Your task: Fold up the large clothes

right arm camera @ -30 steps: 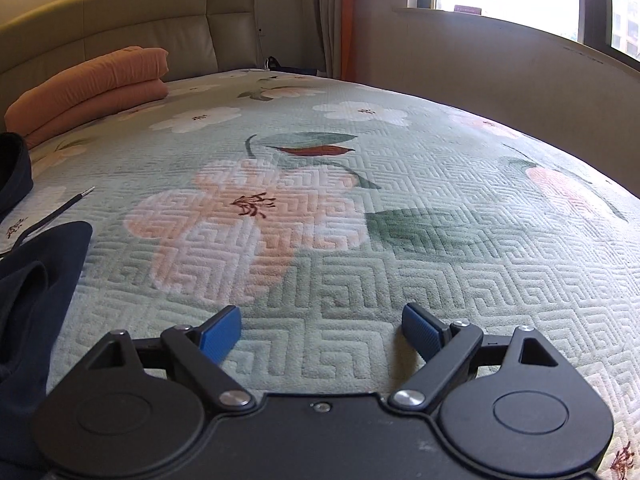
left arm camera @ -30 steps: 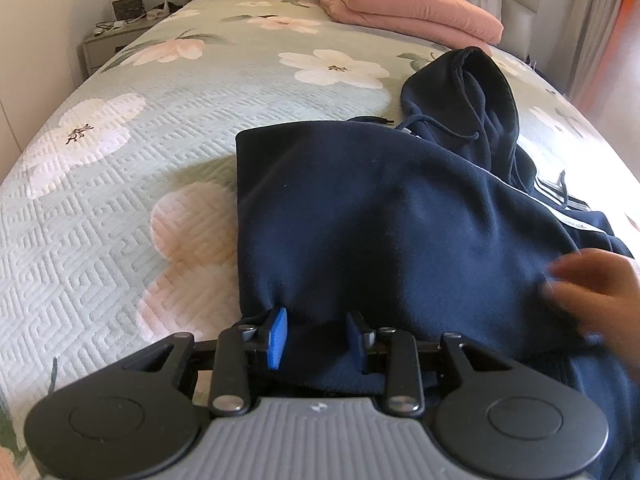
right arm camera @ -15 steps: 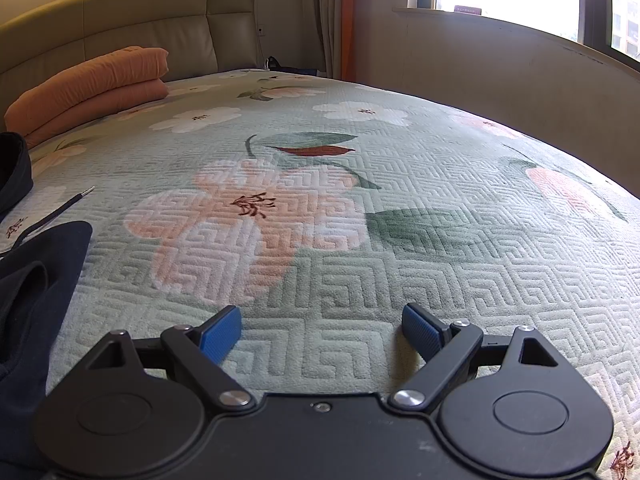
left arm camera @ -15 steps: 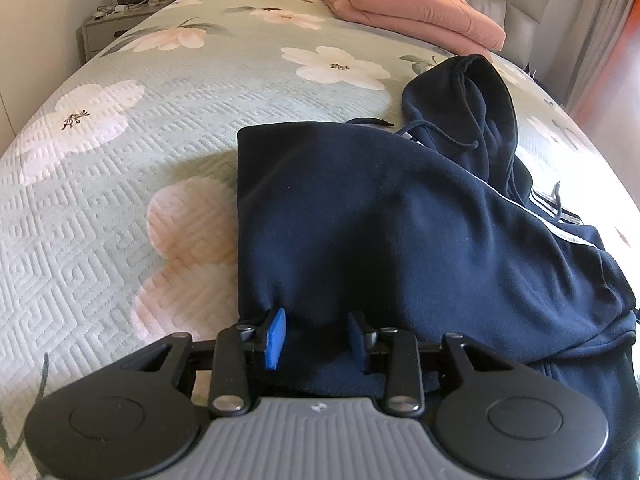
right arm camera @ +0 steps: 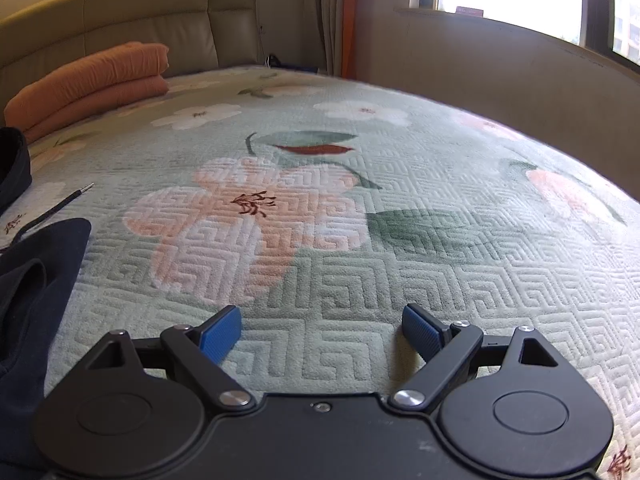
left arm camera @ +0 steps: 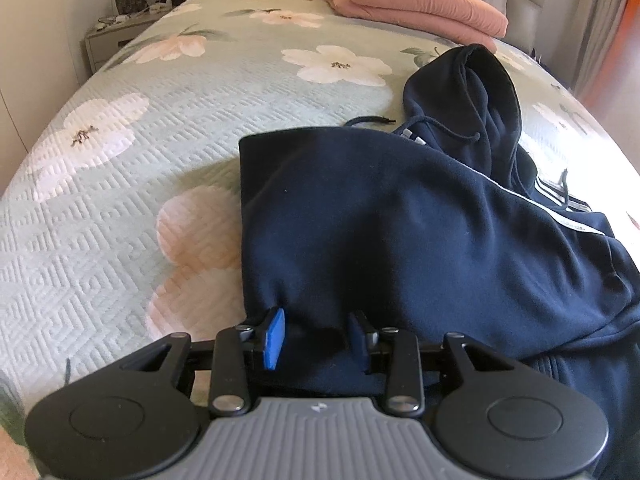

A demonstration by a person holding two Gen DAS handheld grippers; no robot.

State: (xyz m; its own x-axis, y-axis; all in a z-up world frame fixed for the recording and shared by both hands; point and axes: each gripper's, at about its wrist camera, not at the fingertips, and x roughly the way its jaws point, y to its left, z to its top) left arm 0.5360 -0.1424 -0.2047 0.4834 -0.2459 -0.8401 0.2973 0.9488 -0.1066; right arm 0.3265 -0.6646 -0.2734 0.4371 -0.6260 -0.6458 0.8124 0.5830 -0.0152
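Observation:
A dark navy hoodie (left arm camera: 400, 220) lies partly folded on the flowered bedspread (left arm camera: 120, 184), its hood (left arm camera: 472, 92) bunched at the far right and white stripes showing along one sleeve. My left gripper (left arm camera: 316, 336) sits at the hoodie's near edge, with the fabric between its blue pads, which stand slightly apart around it. My right gripper (right arm camera: 322, 330) is open and empty, resting low over bare bedspread (right arm camera: 360, 240). The hoodie's edge (right arm camera: 36, 280) and a drawstring (right arm camera: 60, 204) lie at its far left.
A folded salmon blanket (left arm camera: 412, 4) lies at the head of the bed, also in the right wrist view (right arm camera: 92, 80). A nightstand (left arm camera: 116, 36) stands at the far left. A wall with a window sill (right arm camera: 500, 60) borders the bed's right side.
A hand that rested on the hoodie's right side one second ago has gone. The left gripper has shifted slightly with the fabric. The right gripper has not moved.

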